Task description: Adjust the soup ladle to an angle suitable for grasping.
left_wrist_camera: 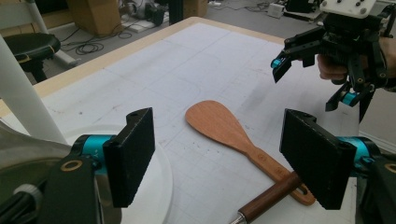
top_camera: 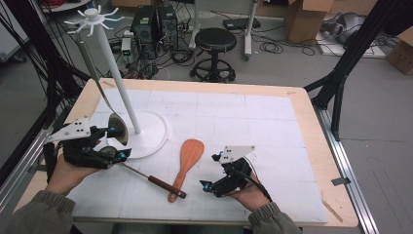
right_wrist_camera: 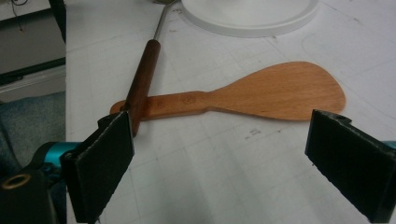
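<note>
Both tongs stand with jaws apart and nothing between the pads: left gripper [top_camera: 118,144] low by the round white base [top_camera: 155,130] of the hanger stand [top_camera: 117,68], right gripper [top_camera: 208,185] low near the table's [top_camera: 302,146] front edge, just right of the wooden spatula [top_camera: 186,163]. Spatula lies flat between the two, blade pointing away from the person, its handle end crossed by the dark wooden handle of a metal utensil [top_camera: 165,185], the two touching. A steel ladle [top_camera: 118,127] hangs from the stand, bowl just above the left gripper.
</note>
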Demonstrator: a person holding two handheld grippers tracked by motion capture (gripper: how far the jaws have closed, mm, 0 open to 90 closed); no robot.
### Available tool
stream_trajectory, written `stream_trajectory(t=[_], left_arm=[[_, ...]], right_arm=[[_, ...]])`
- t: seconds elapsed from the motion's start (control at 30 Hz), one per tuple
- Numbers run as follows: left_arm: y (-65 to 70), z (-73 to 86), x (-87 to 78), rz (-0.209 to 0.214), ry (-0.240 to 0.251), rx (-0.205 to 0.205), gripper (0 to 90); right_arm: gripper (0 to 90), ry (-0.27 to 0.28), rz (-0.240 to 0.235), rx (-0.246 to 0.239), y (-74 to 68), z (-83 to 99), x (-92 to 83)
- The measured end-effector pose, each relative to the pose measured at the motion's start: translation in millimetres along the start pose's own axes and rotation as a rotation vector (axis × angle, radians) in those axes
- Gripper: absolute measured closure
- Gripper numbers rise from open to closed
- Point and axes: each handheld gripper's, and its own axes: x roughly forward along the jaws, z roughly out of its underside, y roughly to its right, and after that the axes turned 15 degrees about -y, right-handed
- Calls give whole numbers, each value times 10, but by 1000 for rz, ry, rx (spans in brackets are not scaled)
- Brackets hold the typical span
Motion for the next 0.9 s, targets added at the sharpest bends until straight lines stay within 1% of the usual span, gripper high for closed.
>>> stream_trajectory(t=[0.13, 0.17, 0.2, 0.23, 0.27, 0.3, 0.33, 0.37, 0.43, 0.47, 0.5, 0.57, 0.63, 0.7, 0.87, 0.9], left_arm=[[21, 57, 57, -1, -3, -9, 253], [30, 72, 72, -2, -2, -5, 249], [38, 87, 88, -3, -4, -3, 249], [44, 105, 110, 1, -10, -1, 249], [47, 115, 122, 3, -12, -1, 248], [52, 128, 135, 3, -13, -2, 246], [52, 141, 147, 8, -13, -2, 244], [51, 147, 150, 11, -15, 0, 245], [49, 157, 150, 12, -15, 1, 245], [49, 161, 150, 12, -14, 0, 245], [51, 166, 151, 11, -12, -2, 245], [54, 179, 161, 10, -12, 1, 247], [61, 191, 178, 9, -18, 5, 246], [64, 190, 193, 11, -24, 10, 246], [78, 185, 223, 17, -31, 16, 246], [77, 184, 227, 18, -32, 18, 246]], right_arm=[[68, -9, -11, -7, -37, -49, 81], [82, -13, -11, -13, -49, -63, 104], [121, -16, -22, -15, -63, -75, 126], [185, -12, -35, -27, -67, -87, 148], [183, -21, -49, -38, -82, -100, 178], [168, -25, -45, -41, -92, -109, 200], [174, -33, -52, -42, -107, -117, 225], [178, -36, -56, -53, -111, -126, 256], [179, -53, -69, -47, -138, -137, 289], [185, -52, -69, -57, -143, -146, 317], [195, -56, -76, -54, -156, -150, 329], [231, -64, -88, -66, -177, -162, 372], [240, -72, -93, -76, -193, -170, 406], [278, -83, -110, -85, -219, -176, 449], [358, -109, -149, -128, -286, -187, 554], [376, -108, -150, -131, -295, -189, 569]])
